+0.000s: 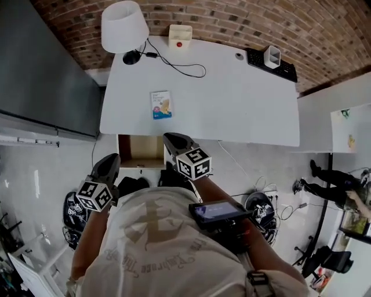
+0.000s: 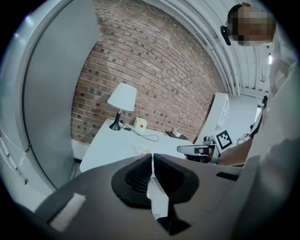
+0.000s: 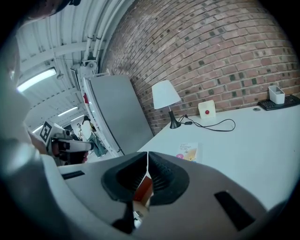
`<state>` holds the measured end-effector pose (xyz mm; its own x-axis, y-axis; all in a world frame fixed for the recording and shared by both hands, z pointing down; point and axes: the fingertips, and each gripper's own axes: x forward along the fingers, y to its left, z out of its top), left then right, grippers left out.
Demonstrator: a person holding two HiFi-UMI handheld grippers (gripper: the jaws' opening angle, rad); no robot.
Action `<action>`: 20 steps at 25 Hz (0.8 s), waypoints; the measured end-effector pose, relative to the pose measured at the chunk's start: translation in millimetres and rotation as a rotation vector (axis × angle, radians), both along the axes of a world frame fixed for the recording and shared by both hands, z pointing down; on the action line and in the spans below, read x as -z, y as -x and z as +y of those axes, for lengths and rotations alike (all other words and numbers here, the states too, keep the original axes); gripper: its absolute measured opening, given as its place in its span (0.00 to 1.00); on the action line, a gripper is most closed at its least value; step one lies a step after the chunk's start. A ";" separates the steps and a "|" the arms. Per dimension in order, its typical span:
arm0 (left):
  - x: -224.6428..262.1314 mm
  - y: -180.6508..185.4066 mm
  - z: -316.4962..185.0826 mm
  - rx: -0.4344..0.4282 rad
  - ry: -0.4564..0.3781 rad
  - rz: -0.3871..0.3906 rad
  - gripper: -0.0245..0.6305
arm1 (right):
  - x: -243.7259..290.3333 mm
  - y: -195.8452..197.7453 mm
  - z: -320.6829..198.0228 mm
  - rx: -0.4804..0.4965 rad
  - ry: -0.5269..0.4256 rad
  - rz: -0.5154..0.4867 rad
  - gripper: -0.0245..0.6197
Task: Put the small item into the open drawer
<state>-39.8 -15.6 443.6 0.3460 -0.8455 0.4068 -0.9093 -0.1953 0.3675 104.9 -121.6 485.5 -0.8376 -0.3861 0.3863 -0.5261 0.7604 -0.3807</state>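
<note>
Both tools are clenched with nothing in them right now. My left gripper [image 2: 152, 157] has its jaws pressed together tip to tip. The right gripper [image 3: 147, 155] is the same, pads meeting with only desk showing past them. In the head view both sit low in front of the person's chest, short of the white desk [image 1: 243, 110]. The right one is a bit further forward, its nose showing just right of the open drawer [image 1: 141, 152].

The small item is a blue and white packet [image 1: 161, 105]. It's lying flat on the near left part of the desk, just behind the drawer. The drawer sticks out from under the desk's near edge, wood-coloured inside. Neither gripper touches the packet.

Further back on the desk:
- a white lamp [image 1: 124, 26] at the far left
- a black cable [image 1: 174, 65] trailing from its base
- a little cream box with a red button [image 1: 180, 36]
- a black keyboard [image 1: 272, 65] at the far right, with a white holder [image 1: 272, 56] on it

Brick wall [image 1: 232, 17] behind all that.
</note>
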 end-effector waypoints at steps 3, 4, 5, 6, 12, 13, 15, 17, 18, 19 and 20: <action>-6.9 -2.7 -1.1 -0.012 0.018 0.014 0.06 | -0.2 -3.2 -7.4 -0.017 0.009 0.007 0.05; -7.9 -2.5 -2.7 -0.020 0.020 0.019 0.06 | -0.3 -3.1 -9.0 -0.025 0.012 0.009 0.05; -8.3 -1.0 -5.1 -0.029 0.021 0.024 0.06 | -0.1 -1.4 -10.5 -0.033 0.014 0.011 0.05; -8.3 1.5 -7.5 -0.037 0.020 0.033 0.06 | 0.1 1.3 -11.8 -0.042 0.015 0.014 0.05; -12.7 16.6 -15.3 -0.088 0.023 0.073 0.06 | 0.3 13.3 -12.3 -0.110 0.017 0.040 0.05; -14.4 16.9 -16.3 -0.100 0.025 0.079 0.06 | -1.3 13.2 -10.7 -0.117 0.017 0.054 0.05; -17.3 19.5 -17.1 -0.118 0.033 0.093 0.06 | -5.8 14.3 -8.1 -0.133 0.023 0.079 0.05; -19.0 23.9 -18.4 -0.134 0.040 0.104 0.06 | -9.9 16.8 -8.0 -0.158 0.035 0.096 0.05; -20.1 25.8 -19.7 -0.141 0.042 0.107 0.06 | -11.9 17.9 -8.6 -0.168 0.039 0.105 0.05; -21.6 27.5 -20.9 -0.147 0.043 0.111 0.06 | -14.1 19.0 -9.3 -0.174 0.040 0.114 0.05; -23.3 29.5 -21.8 -0.149 0.046 0.115 0.06 | -16.4 20.0 -9.9 -0.179 0.041 0.123 0.05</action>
<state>-69.3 -37.4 466.9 0.5124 -0.7628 0.3945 -0.8231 -0.3053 0.4788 84.9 -131.5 501.9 -0.7029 -0.5060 0.4999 -0.6955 0.6362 -0.3340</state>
